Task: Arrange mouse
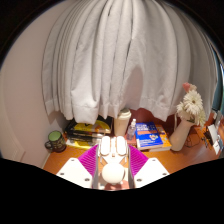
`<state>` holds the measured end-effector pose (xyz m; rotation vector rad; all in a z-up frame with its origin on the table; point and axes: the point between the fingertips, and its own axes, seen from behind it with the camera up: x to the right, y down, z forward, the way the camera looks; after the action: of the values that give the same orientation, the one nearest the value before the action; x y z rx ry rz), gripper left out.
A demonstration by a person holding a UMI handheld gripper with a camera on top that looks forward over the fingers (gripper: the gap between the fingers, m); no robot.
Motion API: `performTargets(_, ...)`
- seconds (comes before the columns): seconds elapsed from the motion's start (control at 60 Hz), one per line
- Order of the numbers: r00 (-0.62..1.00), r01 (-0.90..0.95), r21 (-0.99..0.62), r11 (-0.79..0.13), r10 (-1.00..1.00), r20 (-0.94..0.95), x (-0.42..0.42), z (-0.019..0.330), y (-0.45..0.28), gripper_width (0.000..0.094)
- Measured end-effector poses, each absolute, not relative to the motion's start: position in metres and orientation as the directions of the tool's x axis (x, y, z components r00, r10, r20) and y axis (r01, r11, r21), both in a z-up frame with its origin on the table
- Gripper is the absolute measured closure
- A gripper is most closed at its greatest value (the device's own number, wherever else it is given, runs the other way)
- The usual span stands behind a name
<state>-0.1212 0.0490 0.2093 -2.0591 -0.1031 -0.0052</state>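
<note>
Left of the white plastic computer mouse [113, 150], a dark green-lidded jar [55, 141] sits clear of the work area. The gripper [113, 160] pinches the mouse between its pink pads, apparently lifting it for repositioning. Right of the mouse, a white vase of daisies [185, 120] stands back on the wooden table [160, 157].

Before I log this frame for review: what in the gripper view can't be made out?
- White computer mouse between the pink-padded gripper fingers: contact with the pads unclear, too small.
- Blue printed box: text too small.
- Green-lidded jar: contents unreadable.
- Wooden desk: near part hidden by the fingers.
</note>
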Motion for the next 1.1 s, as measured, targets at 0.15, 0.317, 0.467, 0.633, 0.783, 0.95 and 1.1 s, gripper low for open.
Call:
performTargets(0.15, 0.998, 0.038, -0.812, -0.583, 0.055, 0.007, -0.077, 0.122, 0.04, 0.0518)
performTargets(0.317, 0.998, 0.026, -0.724, -0.69, 0.064, -0.025, -0.071, 0.028, 0.026, 0.0518)
performTargets(0.467, 0.998, 0.014, -0.68, -0.733, 0.051, -0.035, -0.074, -0.014, 0.011, 0.0519)
performTargets(0.633, 0.998, 0.035, -0.711, -0.702, 0.06, -0.011, -0.074, -0.013, 0.013, 0.0444)
performTargets(0.783, 0.999, 0.045, -0.708, -0.705, 0.034, 0.029, -0.068, -0.014, 0.014, 0.0287)
performTargets(0.95, 0.999, 0.031, -0.689, -0.724, 0.016, 0.029, -0.062, 0.0, 0.006, 0.0072)
performTargets(1.1, 0.996, 0.075, -0.725, -0.685, 0.022, 0.083, -0.061, 0.059, -0.014, 0.0075)
